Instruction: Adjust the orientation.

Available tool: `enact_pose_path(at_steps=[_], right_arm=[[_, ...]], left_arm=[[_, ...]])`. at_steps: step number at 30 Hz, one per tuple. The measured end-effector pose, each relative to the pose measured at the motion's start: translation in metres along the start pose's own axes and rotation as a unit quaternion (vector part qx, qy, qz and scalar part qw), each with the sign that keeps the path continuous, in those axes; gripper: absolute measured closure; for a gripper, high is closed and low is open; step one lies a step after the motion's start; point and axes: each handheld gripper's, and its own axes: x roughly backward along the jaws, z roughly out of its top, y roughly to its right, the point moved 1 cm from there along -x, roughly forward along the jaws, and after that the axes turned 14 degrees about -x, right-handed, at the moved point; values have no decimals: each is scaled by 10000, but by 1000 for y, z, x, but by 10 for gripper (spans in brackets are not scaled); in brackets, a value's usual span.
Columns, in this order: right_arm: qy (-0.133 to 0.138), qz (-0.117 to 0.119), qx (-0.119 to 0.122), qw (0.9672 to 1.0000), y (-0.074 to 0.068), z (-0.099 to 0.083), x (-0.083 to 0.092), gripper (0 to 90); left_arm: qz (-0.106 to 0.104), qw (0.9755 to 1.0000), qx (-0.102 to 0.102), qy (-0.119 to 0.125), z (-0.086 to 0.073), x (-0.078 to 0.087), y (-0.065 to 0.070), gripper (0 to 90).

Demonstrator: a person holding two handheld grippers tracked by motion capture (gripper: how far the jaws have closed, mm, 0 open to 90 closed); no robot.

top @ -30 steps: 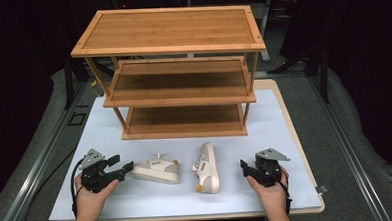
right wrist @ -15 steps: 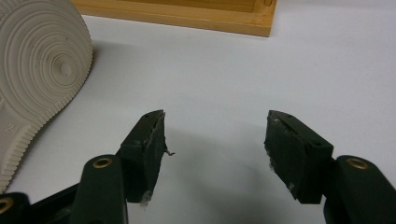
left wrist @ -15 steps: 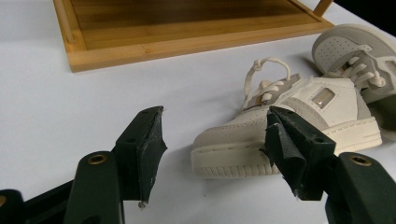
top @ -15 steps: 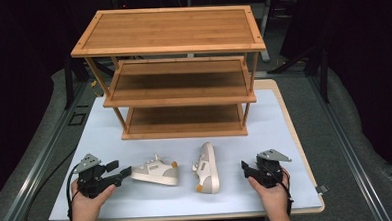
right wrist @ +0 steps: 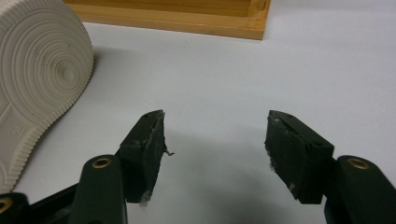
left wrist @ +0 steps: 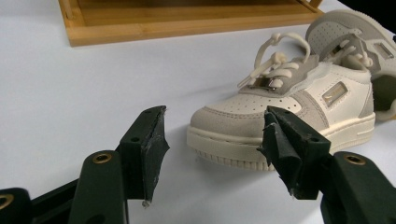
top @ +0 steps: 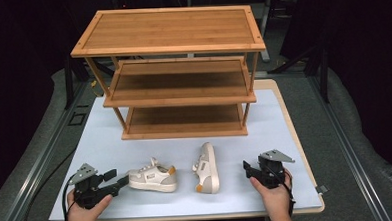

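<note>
Two small cream-and-grey sneakers lie on the white table in front of a wooden shelf rack [top: 175, 91]. One sneaker [top: 153, 176] stands upright with its toe to the left. The other sneaker [top: 207, 167] lies on its side. My left gripper [top: 118, 177] points at the upright sneaker's toe [left wrist: 233, 121]. It is open; its jaws have just been closing slightly, and the toe sits just past the tips, untouched. My right gripper [top: 247, 169] is open and empty to the right of the tipped sneaker, whose ribbed sole [right wrist: 37, 70] faces it.
The rack has three tiers, and its lowest board [left wrist: 187, 23] rests on the table just behind the sneakers. The white mat [top: 285, 136] ends close to both hands at the front edge. A dark floor and metal rails surround the table.
My left gripper has shifted a little to the left and toward the front edge, drawing slightly back from the sneaker's toe. The right gripper and both sneakers have stayed put.
</note>
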Motion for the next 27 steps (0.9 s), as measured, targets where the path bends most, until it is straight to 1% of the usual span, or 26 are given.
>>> enact_pose_path(at_steps=[2, 5, 7, 8, 9, 10, 11, 12, 13, 15, 18, 19, 23, 24, 27], right_arm=[[14, 4, -7, 10000, 1, 0, 1, 375], [16, 15, -24, 10000, 1, 0, 1, 375], [31, 7, -19, 10000, 1, 0, 1, 376], [24, 23, -8, 10000, 1, 0, 1, 376], [3, 36, -2, 10000, 1, 0, 2, 376], [-1, 36, 6, 10000, 1, 0, 1, 377], [-8, 53, 10, 10000, 1, 1, 1, 376], [-6, 61, 10, 10000, 1, 1, 1, 376], [-25, 35, 9, 10000, 1, 1, 2, 376], [2, 56, 7, 10000, 1, 1, 2, 377], [2, 56, -14, 10000, 2, 1, 1, 376], [-7, 64, -15, 10000, 2, 1, 1, 377], [-17, 68, -12, 10000, 0, 1, 0, 377], [13, 60, 17, 10000, -1, 1, 0, 377], [-8, 56, 35, 10000, -1, 1, 0, 377]], left_arm=[[-12, 10000, 17, -24, -3, 1, 1, 390], [-11, 9998, 2, -186, -10, 3, 3, 382], [82, 9991, -114, -409, -18, 2, 6, 383], [151, 9984, -199, -506, -21, 0, 7, 409], [194, 9983, -187, -522, -24, -1, 6, 420], [189, 9982, -168, -550, -24, -2, 4, 437], [252, 9976, -248, -599, -24, -4, 3, 429], [279, 9974, -287, -594, -24, -6, 2, 429], [284, 9975, -275, -584, -24, -6, 2, 430], [333, 9972, -324, -590, -23, -7, 2, 430], [339, 9974, -279, -577, -22, -9, 1, 425], [348, 9975, -243, -568, -21, -11, 0, 423], [393, 9973, -273, -553, -15, -22, -3, 424], [395, 9974, -261, -548, -13, -25, -4, 424], [388, 9975, -229, -541, -7, -33, -6, 425]])
